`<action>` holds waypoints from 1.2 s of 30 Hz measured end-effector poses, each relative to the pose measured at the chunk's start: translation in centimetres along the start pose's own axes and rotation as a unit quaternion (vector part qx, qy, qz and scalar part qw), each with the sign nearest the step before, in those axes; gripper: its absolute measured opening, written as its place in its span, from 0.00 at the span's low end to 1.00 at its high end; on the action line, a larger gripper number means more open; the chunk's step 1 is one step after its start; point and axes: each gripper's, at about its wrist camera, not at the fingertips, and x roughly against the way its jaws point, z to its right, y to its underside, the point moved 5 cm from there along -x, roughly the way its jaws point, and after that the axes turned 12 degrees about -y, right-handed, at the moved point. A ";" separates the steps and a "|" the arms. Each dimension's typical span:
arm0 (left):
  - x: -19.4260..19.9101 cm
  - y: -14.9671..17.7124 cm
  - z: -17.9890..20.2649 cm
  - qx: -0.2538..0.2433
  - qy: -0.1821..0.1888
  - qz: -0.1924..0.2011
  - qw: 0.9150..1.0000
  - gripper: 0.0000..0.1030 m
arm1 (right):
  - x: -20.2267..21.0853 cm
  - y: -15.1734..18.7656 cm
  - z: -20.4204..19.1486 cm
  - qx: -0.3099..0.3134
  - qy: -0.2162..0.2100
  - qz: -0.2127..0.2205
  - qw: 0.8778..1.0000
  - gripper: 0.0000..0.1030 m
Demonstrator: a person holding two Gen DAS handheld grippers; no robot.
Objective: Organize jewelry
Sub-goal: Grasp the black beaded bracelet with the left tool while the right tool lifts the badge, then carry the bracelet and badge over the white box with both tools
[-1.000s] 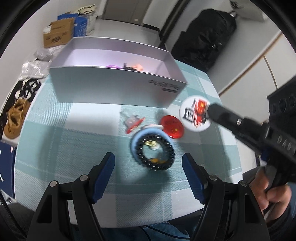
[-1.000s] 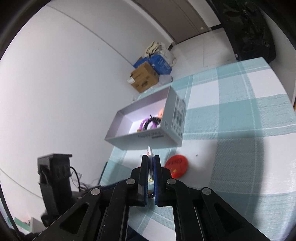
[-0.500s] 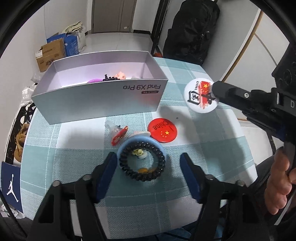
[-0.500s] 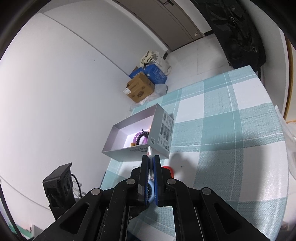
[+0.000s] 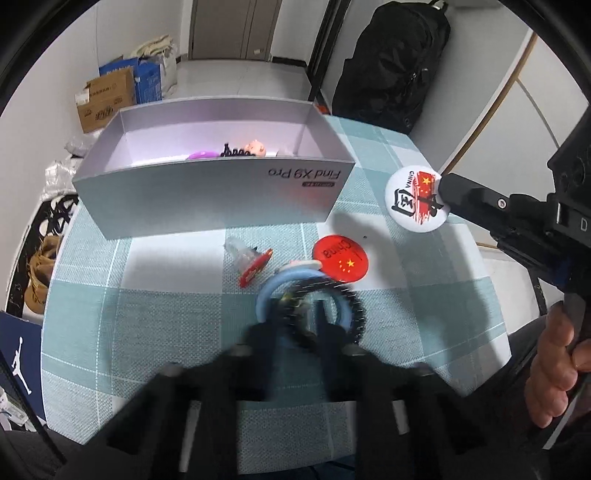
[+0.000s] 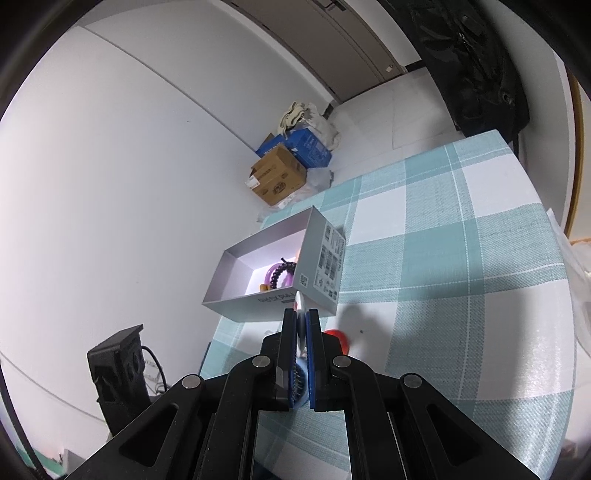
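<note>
Your right gripper [image 6: 301,325] pinches the white badge [image 5: 416,199] at 2 o'clock of the grey box [image 5: 207,195]. Your left gripper [image 5: 299,332], blurred, jaws narrow around the black bracelet [image 5: 356,314]; grip uncertain.

A desk [image 5: 155,332] under a teal-and-white checked cloth stands beside a plain white wall [image 6: 129,166]. The floor [image 5: 236,79] is pale tile and runs to a closed door [image 5: 236,27]. Cardboard and blue boxes [image 6: 290,170] are stacked by the wall. A black backpack [image 5: 391,70] leans against the far side. Brown shoes [image 5: 40,273] lie on the floor left of the desk.
</note>
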 end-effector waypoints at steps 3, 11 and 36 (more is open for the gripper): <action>0.0 0.1 -0.1 0.006 0.008 -0.004 1.000 0.08 | -0.2 0.1 0.0 0.002 0.003 -0.001 1.000 0.04; 0.3 0.3 0.3 -0.017 -0.017 0.003 1.000 0.05 | -0.3 0.3 0.0 0.004 0.010 -0.003 1.000 0.04; 4.2 -4.0 -2.9 0.035 -0.012 0.098 0.995 0.05 | -0.2 -1.3 -2.0 0.013 -0.031 0.020 0.999 0.04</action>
